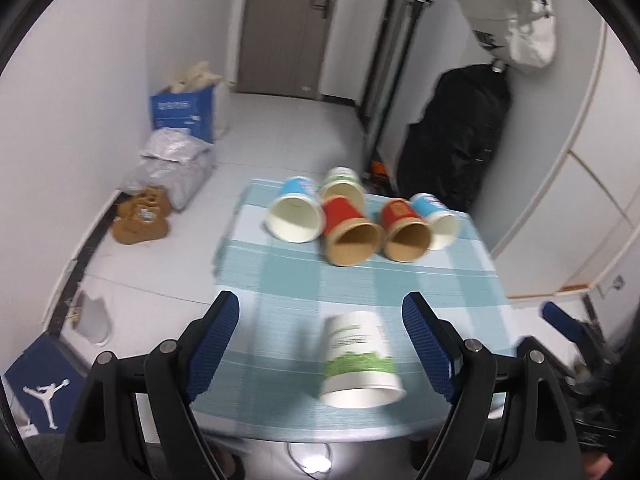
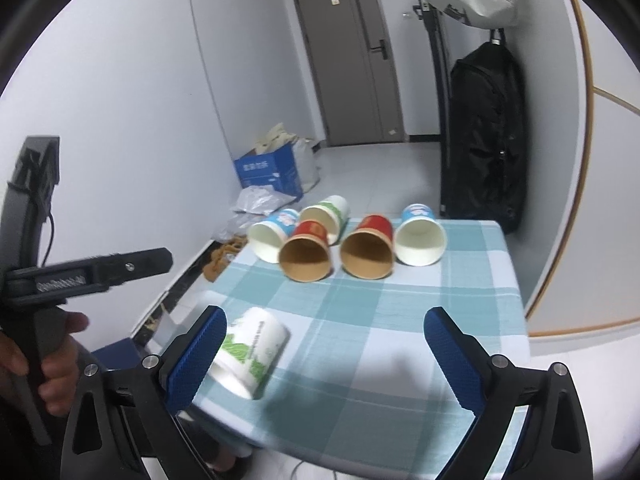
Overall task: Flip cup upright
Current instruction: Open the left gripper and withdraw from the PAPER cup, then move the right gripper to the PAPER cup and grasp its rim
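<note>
A white paper cup with green print [image 1: 358, 360] lies on its side near the table's front edge, mouth toward me. My left gripper [image 1: 326, 350] is open, its blue pads on either side of the cup without touching it. In the right wrist view the same cup [image 2: 252, 354] lies at the front left, just past the left pad. My right gripper [image 2: 324, 354] is open and empty over the checked cloth. Several more cups lie on their sides at the back: a blue one [image 1: 295, 216], two red ones [image 1: 350, 236], a green one [image 1: 343, 186].
The table [image 1: 360, 284] has a blue-and-white checked cloth and drops off at the front and left. On the floor to the left are a blue box [image 1: 182, 114], bags and brown slippers [image 1: 140, 220]. A black suitcase [image 1: 456, 136] stands behind the table.
</note>
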The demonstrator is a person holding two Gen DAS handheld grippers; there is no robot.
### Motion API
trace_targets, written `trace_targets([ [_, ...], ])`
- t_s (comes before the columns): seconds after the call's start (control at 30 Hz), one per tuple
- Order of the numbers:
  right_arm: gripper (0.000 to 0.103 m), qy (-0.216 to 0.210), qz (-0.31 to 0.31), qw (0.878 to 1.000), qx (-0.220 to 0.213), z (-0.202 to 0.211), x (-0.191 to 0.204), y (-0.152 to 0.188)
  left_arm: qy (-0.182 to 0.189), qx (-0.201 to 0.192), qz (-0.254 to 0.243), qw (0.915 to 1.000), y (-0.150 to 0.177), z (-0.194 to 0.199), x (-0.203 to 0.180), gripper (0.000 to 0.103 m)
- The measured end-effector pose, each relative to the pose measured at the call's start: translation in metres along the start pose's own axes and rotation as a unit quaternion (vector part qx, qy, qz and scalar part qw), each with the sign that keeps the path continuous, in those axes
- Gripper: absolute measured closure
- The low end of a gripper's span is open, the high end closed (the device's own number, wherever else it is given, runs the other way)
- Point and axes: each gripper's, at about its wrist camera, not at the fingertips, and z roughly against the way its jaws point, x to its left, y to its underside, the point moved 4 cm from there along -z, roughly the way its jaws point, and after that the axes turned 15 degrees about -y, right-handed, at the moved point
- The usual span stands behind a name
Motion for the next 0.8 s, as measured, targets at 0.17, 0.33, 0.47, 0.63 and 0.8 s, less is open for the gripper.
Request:
trace_targets([
  [0.17, 0.008, -0.021, 0.011, 0.999, 0.028, -0.007, 0.016, 0.009, -0.025, -0.008, 0.002, 0.9997, 0.006, -0.011, 0.014, 0.022],
  [0.33, 0.013, -0.033, 0.042, 0.997, 0.059, -0.022, 0.035, 0.021, -0.004, -0.015, 0.030, 0.9994, 0.001, -0.009, 0.029, 0.022],
  [0.47, 0.021, -0.038, 0.069, 0.993, 0.090, -0.039, 0.050, 0.031, 0.000, -0.023, 0.040, 0.9990, -0.001, -0.005, 0.038, 0.022],
  [0.63, 0.025, -0.037, 0.082, 0.990, 0.113, -0.057, 0.059, 0.040, 0.000, -0.029, 0.048, 0.9984, 0.000, -0.002, 0.051, 0.022],
  [0.8, 0.028, -0.027, 0.100, 0.985, 0.137, -0.076, 0.070, 0.047, 0.005, -0.023, 0.057, 0.9981, 0.002, -0.008, 0.063, 0.022],
])
